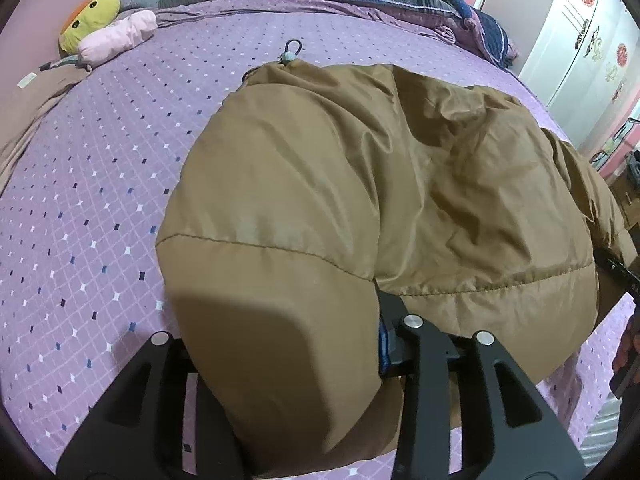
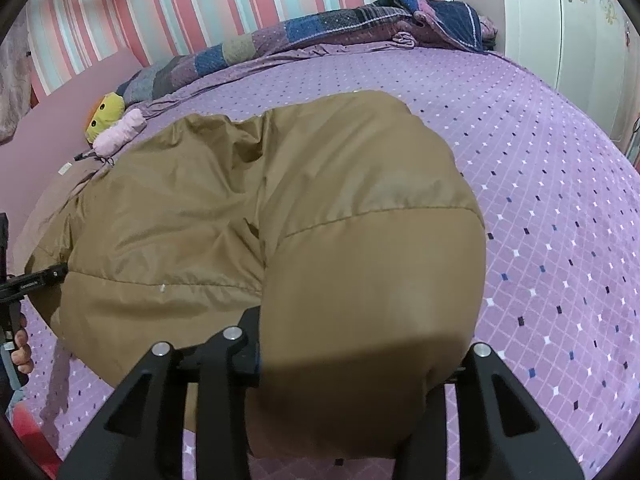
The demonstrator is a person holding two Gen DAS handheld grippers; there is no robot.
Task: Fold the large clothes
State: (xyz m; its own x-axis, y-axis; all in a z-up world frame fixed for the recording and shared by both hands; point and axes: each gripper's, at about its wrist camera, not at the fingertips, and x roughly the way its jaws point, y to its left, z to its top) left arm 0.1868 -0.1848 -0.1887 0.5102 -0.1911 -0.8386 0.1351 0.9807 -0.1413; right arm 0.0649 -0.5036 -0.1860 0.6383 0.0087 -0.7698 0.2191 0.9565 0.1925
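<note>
I tilt both grippers steeply down over the bed (image 1: 92,184). My left gripper (image 1: 280,364) is clenched on a puffy fold of the brown jacket (image 1: 360,184); my right gripper (image 2: 360,364) grasps another thick fold. The jacket lies bunched on the purple sheet. Padding swallows my fingertips in both views, so the pads' contact is hard to see.

The puffy brown padded jacket (image 1: 340,184) drapes over my left gripper (image 1: 280,360) and right gripper (image 2: 352,364), hiding both sets of fingertips.
</note>
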